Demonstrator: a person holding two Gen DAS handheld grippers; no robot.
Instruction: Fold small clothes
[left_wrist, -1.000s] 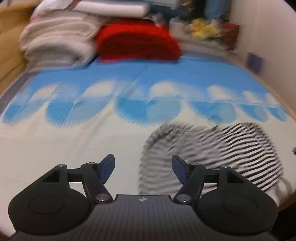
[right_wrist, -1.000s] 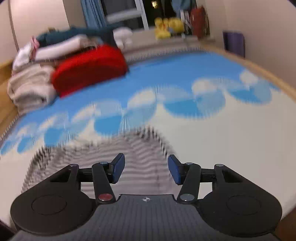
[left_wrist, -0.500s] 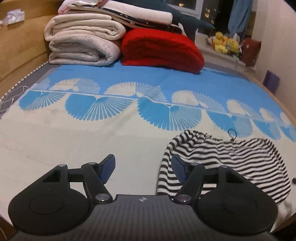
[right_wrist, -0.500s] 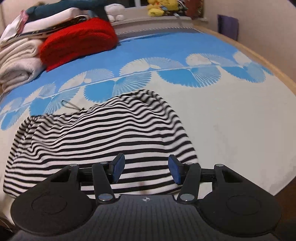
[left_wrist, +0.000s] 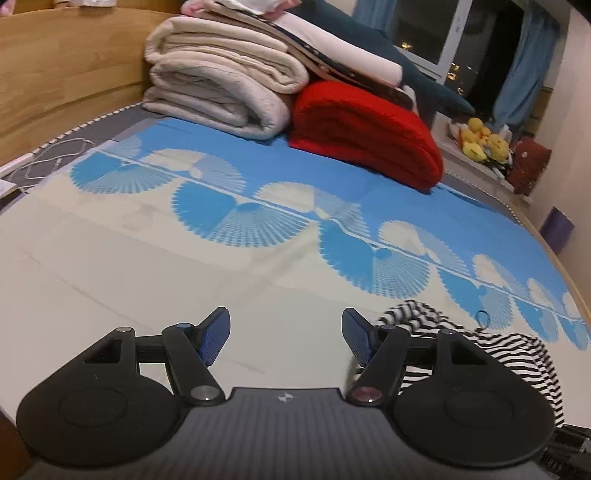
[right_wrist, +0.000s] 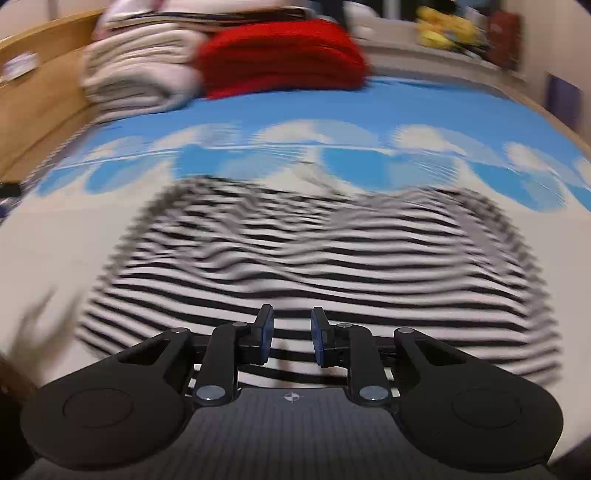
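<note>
Right gripper (right_wrist: 292, 339) fingers closing over striped shirt (right_wrist: 303, 258), not pinching yet. Left gripper (left_wrist: 286, 338) fingers staying wide, holding nothing, shirt at 3 o'clock.

Warm, dim indoor light; the left view is sharp, the right motion-smeared (both fisheye-bent at edges).

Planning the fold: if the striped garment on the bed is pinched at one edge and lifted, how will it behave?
The striped garment lies rumpled in soft waves, so it is probably floppy and will drape from the pinch. It looks thin, likely light. On the smooth bedspread it may slide rather than stay.
</note>
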